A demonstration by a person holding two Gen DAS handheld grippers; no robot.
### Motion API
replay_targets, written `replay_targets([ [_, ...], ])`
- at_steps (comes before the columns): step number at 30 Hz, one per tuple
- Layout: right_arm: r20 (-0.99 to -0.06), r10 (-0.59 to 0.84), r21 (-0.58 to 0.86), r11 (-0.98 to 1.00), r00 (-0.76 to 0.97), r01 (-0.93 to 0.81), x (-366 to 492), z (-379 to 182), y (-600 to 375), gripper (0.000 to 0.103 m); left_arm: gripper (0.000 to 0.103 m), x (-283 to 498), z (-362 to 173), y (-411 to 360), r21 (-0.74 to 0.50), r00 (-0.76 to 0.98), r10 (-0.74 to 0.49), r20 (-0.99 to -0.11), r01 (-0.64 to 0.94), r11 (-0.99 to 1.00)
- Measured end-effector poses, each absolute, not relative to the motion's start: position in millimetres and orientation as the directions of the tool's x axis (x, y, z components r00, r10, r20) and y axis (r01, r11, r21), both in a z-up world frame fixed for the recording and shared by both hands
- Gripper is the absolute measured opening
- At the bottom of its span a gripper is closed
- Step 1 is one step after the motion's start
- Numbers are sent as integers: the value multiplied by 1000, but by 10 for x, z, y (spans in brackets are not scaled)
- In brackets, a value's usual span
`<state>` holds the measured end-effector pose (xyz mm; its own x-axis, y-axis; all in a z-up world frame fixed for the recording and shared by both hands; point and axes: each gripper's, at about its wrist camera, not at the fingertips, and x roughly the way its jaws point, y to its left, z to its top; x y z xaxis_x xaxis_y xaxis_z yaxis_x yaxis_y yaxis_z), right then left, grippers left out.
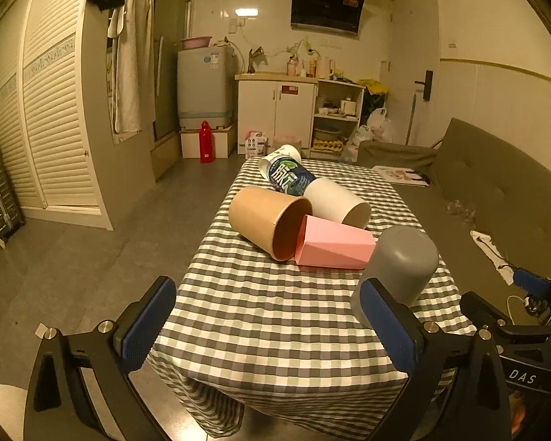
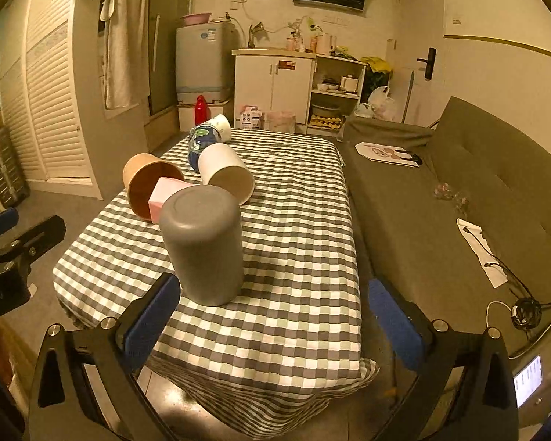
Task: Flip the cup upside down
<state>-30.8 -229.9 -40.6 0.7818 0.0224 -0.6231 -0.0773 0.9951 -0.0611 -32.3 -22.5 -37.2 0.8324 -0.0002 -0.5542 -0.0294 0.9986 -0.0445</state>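
A grey cup [image 2: 204, 244] stands upside down, base up, on the checked tablecloth [image 2: 294, 220] near the table's front. It also shows in the left wrist view [image 1: 400, 268], just behind my left gripper's right finger. My right gripper [image 2: 272, 325] is open and empty, a little in front of the grey cup. My left gripper [image 1: 268, 325] is open and empty over the table's front edge. Behind lie a brown paper cup [image 1: 268, 220], a pink cup [image 1: 332, 244], a white cup [image 1: 338, 202] and a printed blue cup [image 1: 286, 174], all on their sides.
A grey sofa [image 2: 459, 191] runs along the table's right side, with a cable [image 2: 525, 308] and papers on it. Bare floor [image 1: 92, 257] lies to the left. Cabinets and a washing machine [image 1: 204, 86] stand far behind.
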Motion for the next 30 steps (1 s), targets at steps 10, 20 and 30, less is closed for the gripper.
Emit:
replay_targets([
  [10,-624,15,-43,998,781,-54,-300,-390,-2344,103,103,-308,-361,-190,-50,824,20,-566,-58,997],
  [20,-630,8,-51,997,777,-52,-294,-393,-2331,103,103,-327,-347,-235,-18,846,31,-532,-47,999],
  [30,-635,3,-55,997,772,-48,-294,-400,-2327,103,103,-337,-344,-244,-10,852,40,-522,-53,999],
])
